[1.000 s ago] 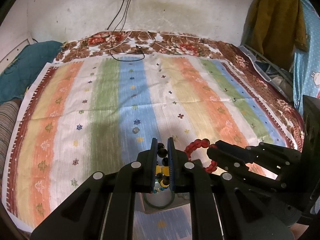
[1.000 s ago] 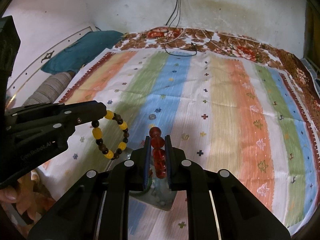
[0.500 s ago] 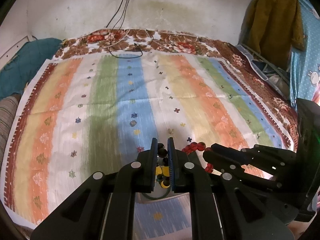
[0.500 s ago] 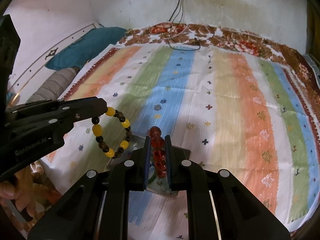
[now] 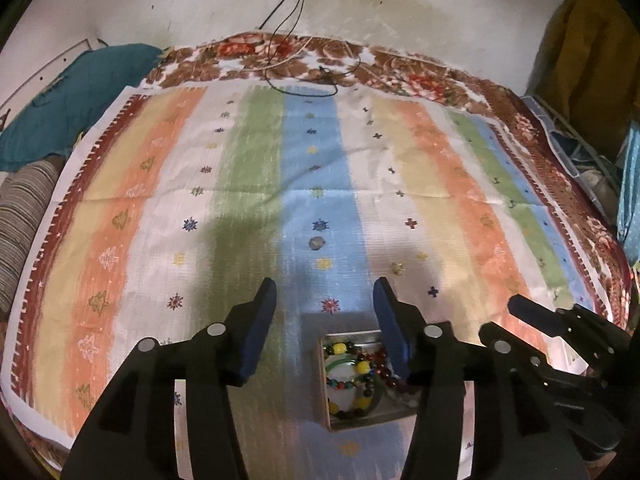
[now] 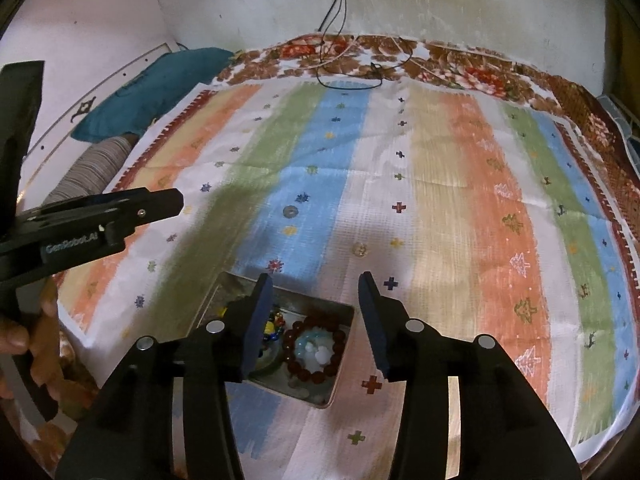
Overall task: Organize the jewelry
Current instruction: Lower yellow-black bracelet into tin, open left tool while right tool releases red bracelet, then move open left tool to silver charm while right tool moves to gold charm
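Both claws, left [image 5: 324, 300] and right [image 6: 316, 294], hung spread and empty above the tin [image 6: 344, 314]; the red bracelet [image 6: 314, 350] lay inside. Withdrawing straight up seemed wise.

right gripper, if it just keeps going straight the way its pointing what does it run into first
Most likely the striped cloth. The right gripper is open and empty, aimed over the far edge of the metal tin, whose red bead bracelet lies below its line. Two small pieces lie ahead, though depth is unclear.
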`<state>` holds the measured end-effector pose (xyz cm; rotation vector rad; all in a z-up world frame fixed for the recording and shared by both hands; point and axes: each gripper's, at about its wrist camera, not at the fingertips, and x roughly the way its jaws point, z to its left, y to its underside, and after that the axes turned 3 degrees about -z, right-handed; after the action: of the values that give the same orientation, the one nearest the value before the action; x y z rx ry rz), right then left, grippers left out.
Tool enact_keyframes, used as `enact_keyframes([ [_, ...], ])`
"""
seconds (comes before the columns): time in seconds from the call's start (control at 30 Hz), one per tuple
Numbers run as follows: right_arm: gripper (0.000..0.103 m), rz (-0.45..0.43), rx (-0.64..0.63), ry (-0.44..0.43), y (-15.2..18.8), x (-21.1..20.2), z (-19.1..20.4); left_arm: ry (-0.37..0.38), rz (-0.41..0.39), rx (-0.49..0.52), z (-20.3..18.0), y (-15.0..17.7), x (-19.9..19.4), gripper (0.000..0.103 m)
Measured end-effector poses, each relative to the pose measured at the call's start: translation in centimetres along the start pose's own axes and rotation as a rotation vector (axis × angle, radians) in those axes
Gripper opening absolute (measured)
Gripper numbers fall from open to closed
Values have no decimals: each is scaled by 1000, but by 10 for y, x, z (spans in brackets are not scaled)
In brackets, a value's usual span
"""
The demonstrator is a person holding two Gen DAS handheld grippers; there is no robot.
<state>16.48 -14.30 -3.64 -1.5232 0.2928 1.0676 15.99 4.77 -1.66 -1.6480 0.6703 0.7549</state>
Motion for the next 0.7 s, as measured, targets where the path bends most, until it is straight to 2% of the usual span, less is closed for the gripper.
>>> enact_keyframes([
  [0.33,57,24,-6,5,-7,12,-3,-26,11,33,5,-11,20,69],
  [0.5,61,39,-5,13,-11,20,-4,-28,46,36,4,-12,35,71],
  [0.57,66,48,-13,8,-13,24,-4,-32,51,51,1,-13,40,72],
  [0.7,68,69,-46,49,-15,36,-6,-45,61,63,-2,-17,54,76],
])
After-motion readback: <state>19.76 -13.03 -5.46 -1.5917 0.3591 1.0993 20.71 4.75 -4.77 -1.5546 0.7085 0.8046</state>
